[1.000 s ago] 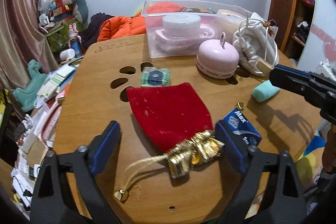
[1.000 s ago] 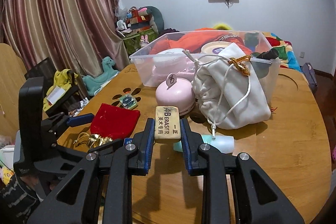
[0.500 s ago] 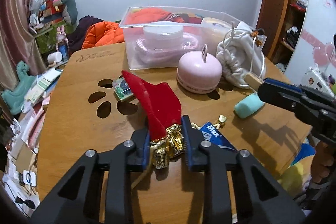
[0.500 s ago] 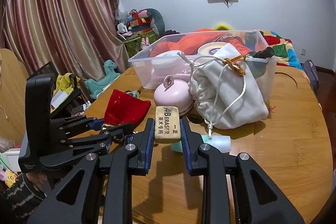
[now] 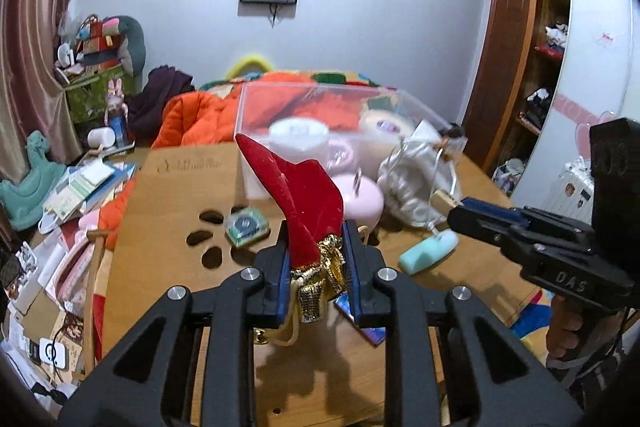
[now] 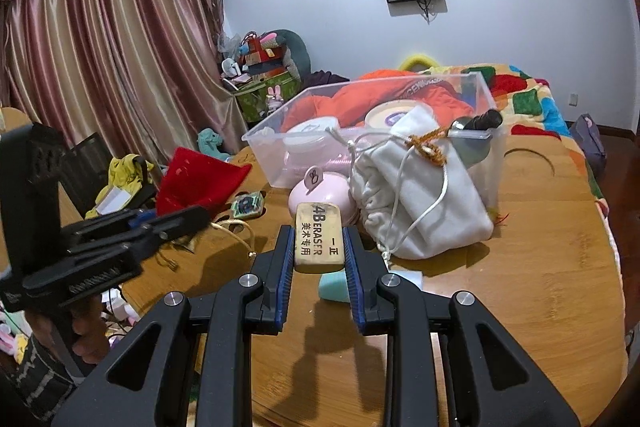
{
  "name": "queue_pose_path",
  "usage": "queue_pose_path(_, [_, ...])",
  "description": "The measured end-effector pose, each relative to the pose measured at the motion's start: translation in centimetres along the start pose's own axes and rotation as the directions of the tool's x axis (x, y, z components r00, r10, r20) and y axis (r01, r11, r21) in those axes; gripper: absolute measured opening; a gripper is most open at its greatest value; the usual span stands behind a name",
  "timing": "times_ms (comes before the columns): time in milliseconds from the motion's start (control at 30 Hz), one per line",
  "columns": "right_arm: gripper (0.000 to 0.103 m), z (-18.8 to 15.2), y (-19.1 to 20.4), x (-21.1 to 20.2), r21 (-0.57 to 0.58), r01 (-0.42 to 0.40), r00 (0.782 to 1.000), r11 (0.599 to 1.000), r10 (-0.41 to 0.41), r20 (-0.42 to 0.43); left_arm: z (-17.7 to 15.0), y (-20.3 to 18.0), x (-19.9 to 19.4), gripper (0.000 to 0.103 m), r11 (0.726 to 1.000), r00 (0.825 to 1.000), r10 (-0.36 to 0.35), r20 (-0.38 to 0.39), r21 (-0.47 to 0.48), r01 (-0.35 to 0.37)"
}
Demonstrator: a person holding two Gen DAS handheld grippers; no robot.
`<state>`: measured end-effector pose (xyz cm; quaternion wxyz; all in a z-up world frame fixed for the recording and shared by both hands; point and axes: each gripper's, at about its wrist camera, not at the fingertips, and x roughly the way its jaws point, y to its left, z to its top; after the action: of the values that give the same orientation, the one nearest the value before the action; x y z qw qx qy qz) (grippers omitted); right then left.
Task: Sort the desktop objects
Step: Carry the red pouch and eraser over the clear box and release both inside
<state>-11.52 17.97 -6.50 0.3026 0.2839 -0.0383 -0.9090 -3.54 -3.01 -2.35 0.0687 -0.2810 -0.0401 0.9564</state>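
My left gripper [image 5: 316,259] is shut on the gold neck of a red velvet pouch [image 5: 306,195], which stands up off the wooden table [image 5: 160,219]; its cord dangles below. From the right wrist view the same pouch [image 6: 196,179] rises at the left above the left gripper [image 6: 168,227]. My right gripper [image 6: 318,251] is shut on a tan eraser [image 6: 319,237] marked 4B, held above the table; it also shows at the right of the left wrist view, where the eraser [image 5: 442,199] sticks out of the right gripper [image 5: 454,209].
A clear plastic bin [image 6: 384,131] with tape rolls stands at the back. Before it sit a pink round gadget [image 6: 320,193], a white drawstring bag [image 6: 416,203], a mint tube [image 5: 428,253], a small green packet [image 5: 245,225] and a blue packet [image 5: 360,323]. Clutter lies beyond the table's left edge.
The left gripper's jaws closed on the pouch's gold neck and lifted it, so the red cloth now stands upright. The right gripper stayed put with the eraser.
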Motion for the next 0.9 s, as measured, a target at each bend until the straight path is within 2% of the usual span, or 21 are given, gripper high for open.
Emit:
queue_pose_path(600, [0.022,3.8,-1.6,-1.9,-0.011,0.081,0.994,0.997,-0.08,0.071,4.7,0.2,0.2,0.022,0.999,0.994,-0.053,0.097,-0.004,0.053])
queue_pose_path(900, [0.022,5.5,-3.1,-1.0,-0.01,0.105,0.991,0.994,-0.104,0.083,7.5,0.9,2.4,0.022,0.997,0.993,-0.069,0.096,-0.012,0.071])
